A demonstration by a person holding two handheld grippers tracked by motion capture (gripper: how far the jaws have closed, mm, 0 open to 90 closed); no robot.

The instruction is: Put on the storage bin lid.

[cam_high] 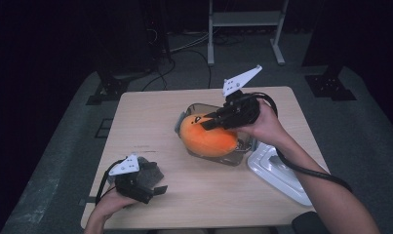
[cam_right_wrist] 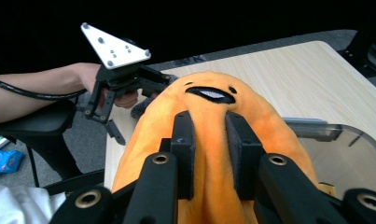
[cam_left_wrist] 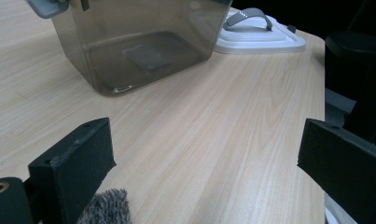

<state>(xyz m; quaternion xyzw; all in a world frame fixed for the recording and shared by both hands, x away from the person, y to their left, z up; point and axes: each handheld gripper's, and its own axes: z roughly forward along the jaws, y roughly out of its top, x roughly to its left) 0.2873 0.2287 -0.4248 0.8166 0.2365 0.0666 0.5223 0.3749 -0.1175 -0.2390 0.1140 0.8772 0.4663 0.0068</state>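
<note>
An orange plush toy (cam_high: 208, 139) with a black stitched face hangs over the mouth of a clear grey plastic container (cam_high: 243, 157) at the table's middle. My right gripper (cam_high: 209, 122) is shut on it from above. In the right gripper view the two black jaws pinch a fold of the orange plush toy (cam_right_wrist: 209, 105), with the right gripper (cam_right_wrist: 211, 128) just behind its face. In the left gripper view, the lower part of the container (cam_left_wrist: 129, 51) holds nothing orange. My left gripper (cam_high: 157, 189) rests open at the table's front left, and the left gripper (cam_left_wrist: 204, 154) has nothing between its jaws.
A grey furry thing (cam_high: 150, 171) lies beside the left gripper, and the grey furry thing (cam_left_wrist: 104, 207) shows under its left jaw. A white lid (cam_high: 277, 170) with a grey handle lies right of the container. The wooden table (cam_high: 150, 122) has bare wood at its left and front.
</note>
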